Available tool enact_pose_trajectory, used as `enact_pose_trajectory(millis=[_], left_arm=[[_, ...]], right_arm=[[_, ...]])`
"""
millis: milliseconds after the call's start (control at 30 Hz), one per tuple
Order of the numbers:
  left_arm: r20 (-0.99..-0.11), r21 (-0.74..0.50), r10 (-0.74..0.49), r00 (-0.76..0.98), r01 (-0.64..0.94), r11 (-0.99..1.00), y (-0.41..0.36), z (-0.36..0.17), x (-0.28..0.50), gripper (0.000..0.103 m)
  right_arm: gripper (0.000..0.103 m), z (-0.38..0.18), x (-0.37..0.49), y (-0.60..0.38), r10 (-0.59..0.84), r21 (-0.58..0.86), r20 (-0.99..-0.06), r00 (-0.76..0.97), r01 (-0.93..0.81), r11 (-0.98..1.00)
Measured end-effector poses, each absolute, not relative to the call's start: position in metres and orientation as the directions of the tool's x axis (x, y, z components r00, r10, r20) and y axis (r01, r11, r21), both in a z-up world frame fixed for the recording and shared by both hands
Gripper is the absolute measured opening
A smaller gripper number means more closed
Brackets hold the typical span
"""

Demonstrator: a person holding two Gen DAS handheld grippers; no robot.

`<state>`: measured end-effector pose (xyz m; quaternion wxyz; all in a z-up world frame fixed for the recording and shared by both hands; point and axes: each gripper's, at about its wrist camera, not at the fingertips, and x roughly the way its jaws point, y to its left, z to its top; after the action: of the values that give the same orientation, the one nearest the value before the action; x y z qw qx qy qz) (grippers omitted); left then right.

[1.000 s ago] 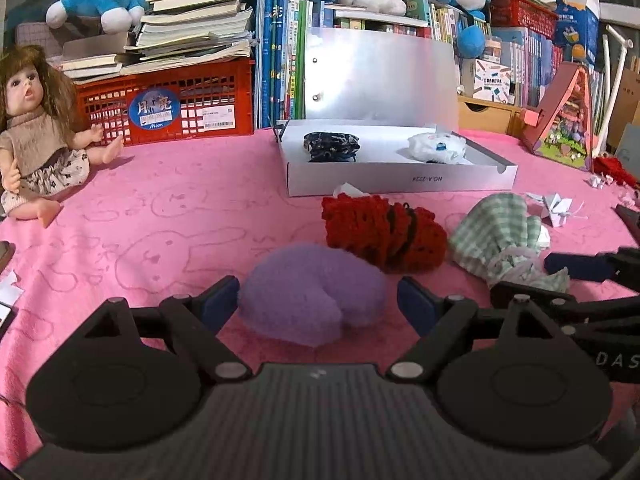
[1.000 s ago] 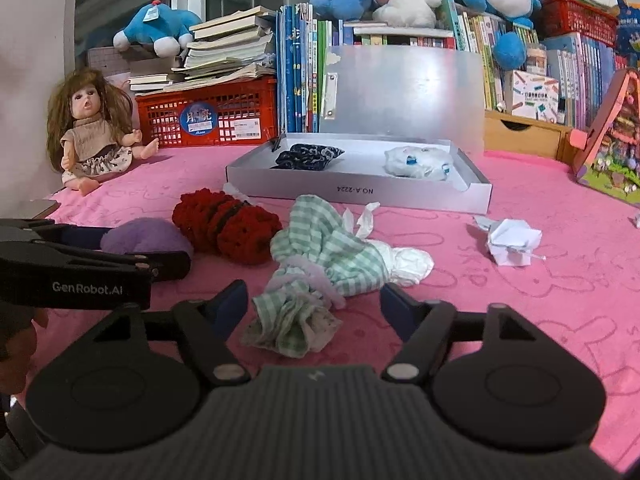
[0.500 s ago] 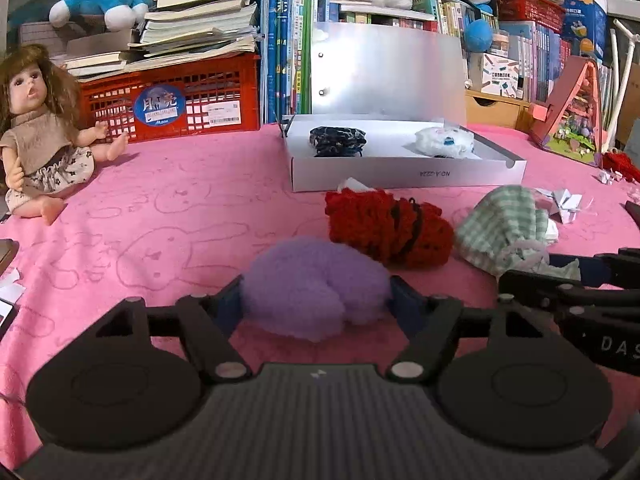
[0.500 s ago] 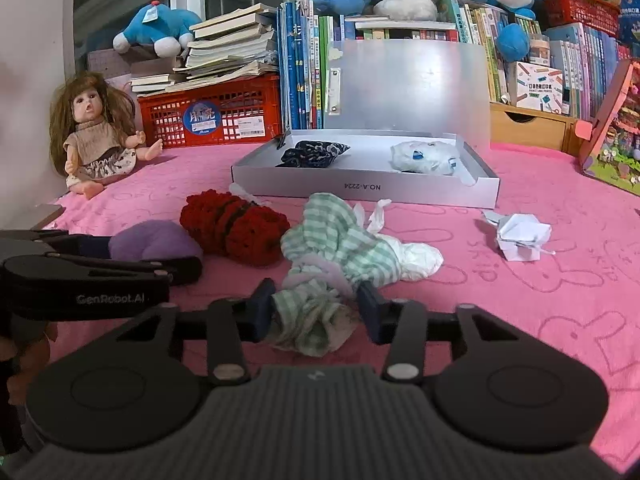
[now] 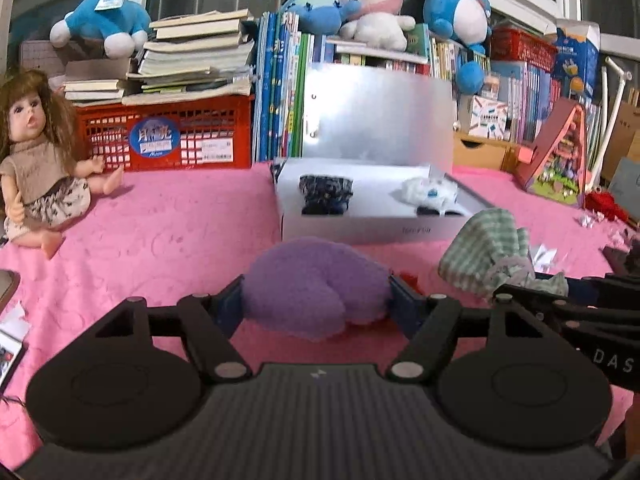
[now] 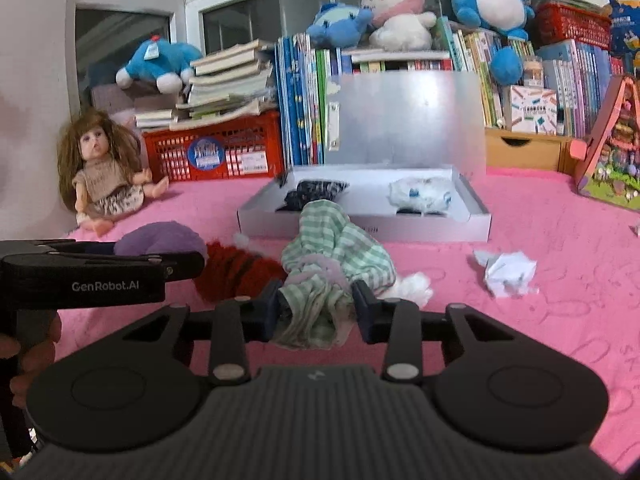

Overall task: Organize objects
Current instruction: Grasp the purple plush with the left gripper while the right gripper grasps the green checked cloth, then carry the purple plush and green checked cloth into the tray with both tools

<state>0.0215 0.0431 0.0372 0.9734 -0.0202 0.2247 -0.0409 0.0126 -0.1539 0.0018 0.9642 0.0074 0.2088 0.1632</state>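
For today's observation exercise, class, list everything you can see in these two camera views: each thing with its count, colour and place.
purple fuzzy bundle: 1, purple, between the left fingers
green checked cloth: 1, green and white, between the right fingers
red knitted bundle: 1, red, on the pink cloth between the other two
white box: 1, white, lid open, mid table
dark bundle: 1, dark patterned, left in the box
white bundle: 1, white, right in the box
crumpled paper: 1, white, right of the checked cloth
doll: 1, brown hair, far left
red crate: 1, red, under stacked books
plush toys: several, blue and pink, atop the books
left hand-held gripper: 1, black, shut
right hand-held gripper: 1, black, shut
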Motion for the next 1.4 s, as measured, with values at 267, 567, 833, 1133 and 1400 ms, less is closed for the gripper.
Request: enact_pose_trajectory(millis=[267, 567, 833, 1133, 1400], left_arm=[[-0.419, -0.068, -0.116, 0.901, 0.096, 0.993, 0.041, 0.064, 0.054, 0.077], [-0.383, -0.099, -0.119, 0.916, 0.088, 0.991, 0.041, 0.089, 0.109, 0.076], [-0.365, -0.081, -0.093, 0.926, 0.069, 0.994, 0.037, 0.099, 0.165, 0.076], [-0.405, -0.126, -0.098, 0.909, 0.050, 0.991, 0.014, 0.078, 0.234, 0.077], [-0.511, -0.099, -0.109, 0.853, 0.067, 0.993, 0.001, 0.046, 0.256, 0.077]], right_arm=[[0.042, 0.028, 0.039, -0.170, 0.291, 0.056, -0.344, 0.893, -0.290, 0.955], [0.042, 0.054, 0.094, -0.194, 0.258, 0.085, -0.324, 0.910, -0.244, 0.966], [0.042, 0.064, 0.151, -0.219, 0.256, 0.146, -0.340, 0.905, -0.218, 0.965], [0.042, 0.043, 0.203, -0.203, 0.353, 0.211, -0.406, 0.843, -0.289, 0.934], [0.042, 0.000, 0.223, -0.193, 0.357, 0.227, -0.507, 0.784, -0.279, 0.933]])
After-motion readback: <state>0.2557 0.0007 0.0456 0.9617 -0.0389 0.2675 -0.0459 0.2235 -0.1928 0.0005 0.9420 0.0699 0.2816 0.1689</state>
